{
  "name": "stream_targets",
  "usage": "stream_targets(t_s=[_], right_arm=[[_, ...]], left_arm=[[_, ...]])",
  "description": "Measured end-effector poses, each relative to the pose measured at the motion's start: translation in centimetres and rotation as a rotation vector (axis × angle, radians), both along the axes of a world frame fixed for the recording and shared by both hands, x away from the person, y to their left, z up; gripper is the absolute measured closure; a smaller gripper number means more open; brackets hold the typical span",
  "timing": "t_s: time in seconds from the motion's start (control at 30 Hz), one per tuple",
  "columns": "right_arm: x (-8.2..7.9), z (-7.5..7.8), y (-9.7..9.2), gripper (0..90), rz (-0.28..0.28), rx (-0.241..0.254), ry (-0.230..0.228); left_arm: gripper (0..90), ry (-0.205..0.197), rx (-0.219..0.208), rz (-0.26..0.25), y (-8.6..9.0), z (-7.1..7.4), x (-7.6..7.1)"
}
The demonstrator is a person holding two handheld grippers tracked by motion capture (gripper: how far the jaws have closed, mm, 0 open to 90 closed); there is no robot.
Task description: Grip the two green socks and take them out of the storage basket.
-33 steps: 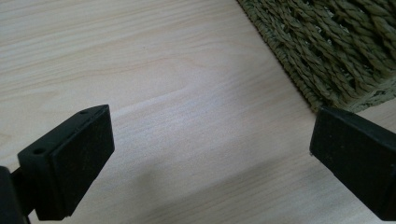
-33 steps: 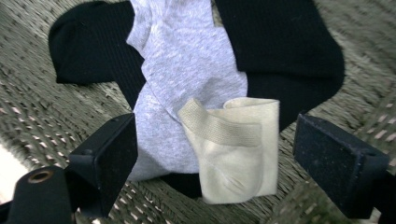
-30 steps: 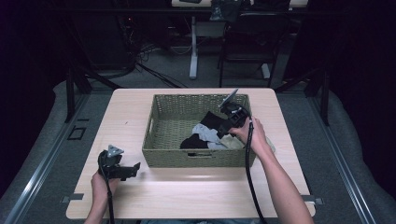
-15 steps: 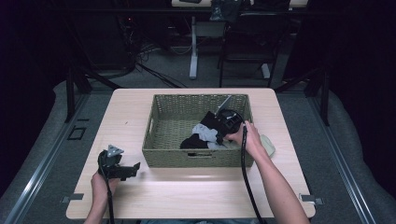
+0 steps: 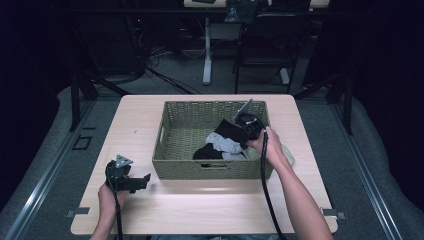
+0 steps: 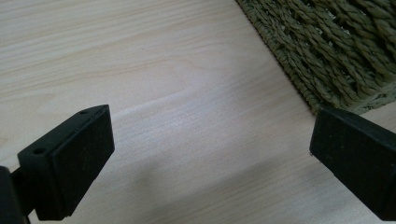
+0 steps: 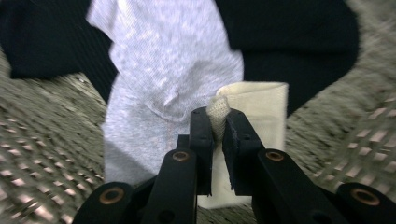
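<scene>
- My right claw (image 7: 215, 122) has just been closing, and now its two black jaws pinch a fold of the cream sock (image 7: 254, 116) between them, pads pressed tight on the cloth.
- That cream sock lies flat on the woven bottom of the basket (image 7: 42, 140), its pinched edge bunched up between my jaws.
- Just beside it, touching along one side, lies a grey sock (image 7: 163, 70), and dark socks (image 7: 289, 37) spread out beyond both.
- From the high view my right claw (image 5: 248, 131) reaches down into the right half of the basket (image 5: 175, 145), my hand (image 5: 270, 147) over its right wall, close to the near right corner.
- There the grey sock (image 5: 225, 144) sits in the middle of the pile, with dark socks (image 5: 231, 129) on its far side and another dark piece (image 5: 206, 152) toward the front wall.
- The basket stands in the middle of the desk (image 5: 135, 120).
- My left claw (image 5: 146, 179) rests near the front left of the desk, just left of the basket's near left corner, well apart from the socks.
- Its jaws stand wide apart with nothing between them, bare desk (image 6: 187, 93) under them and the basket's corner (image 6: 336, 51) next to one jaw.
</scene>
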State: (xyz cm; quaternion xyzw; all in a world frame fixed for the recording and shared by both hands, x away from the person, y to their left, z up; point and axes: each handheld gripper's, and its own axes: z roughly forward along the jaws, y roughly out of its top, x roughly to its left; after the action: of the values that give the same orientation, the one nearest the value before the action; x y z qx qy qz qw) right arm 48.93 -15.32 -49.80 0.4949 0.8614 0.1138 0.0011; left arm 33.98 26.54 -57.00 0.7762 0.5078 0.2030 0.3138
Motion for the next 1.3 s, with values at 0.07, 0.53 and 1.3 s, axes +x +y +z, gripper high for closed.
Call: stream_targets(t_s=[0.07,0.53,1.3], right_arm=[[0.1,1.2,-0.4,82.6,0.015,-0.005,-0.001],[-0.9,8.6,-1.5,83.2,0.039,0.071,-0.105],[-0.8,14.7,-1.6,83.3,0.064,0.11,-0.168]], left_arm=[[0.0,0.002,0.002,-0.002,-0.1,0.0,0.0],[0.0,0.004,0.008,-0.002,-0.1,0.0,-0.1],[0.0,0.005,0.008,-0.005,-0.2,-0.1,-0.1]])
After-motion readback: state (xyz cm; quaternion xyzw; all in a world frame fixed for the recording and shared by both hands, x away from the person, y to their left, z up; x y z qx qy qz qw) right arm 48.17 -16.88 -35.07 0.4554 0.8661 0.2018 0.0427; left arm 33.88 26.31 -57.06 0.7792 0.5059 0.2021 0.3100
